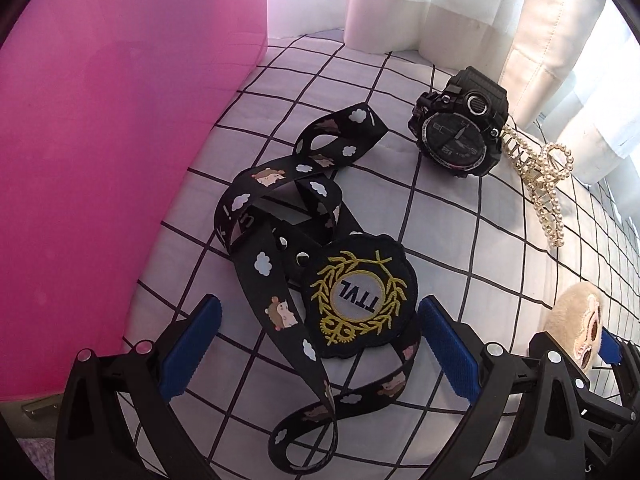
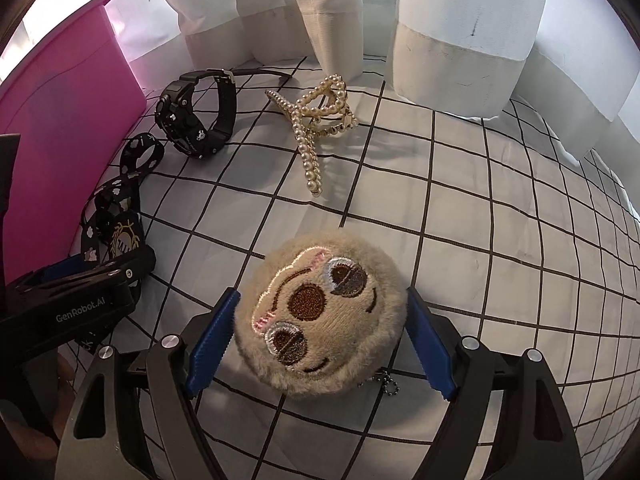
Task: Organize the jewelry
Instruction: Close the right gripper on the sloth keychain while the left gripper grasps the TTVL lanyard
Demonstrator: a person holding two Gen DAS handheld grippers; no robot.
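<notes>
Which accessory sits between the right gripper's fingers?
The plush sloth-face keychain; the watch, pearl hair claw and lanyard lie farther off.

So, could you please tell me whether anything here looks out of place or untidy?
Yes: the black lanyard lies tangled in loops on the checked cloth, its badge upside down to the left wrist camera. The watch rests tilted beside the pearl hair claw. Nothing looks damaged.

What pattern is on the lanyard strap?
The lanyard is black with white clouds and small hedgehogs, clearest in the left wrist view.
</notes>
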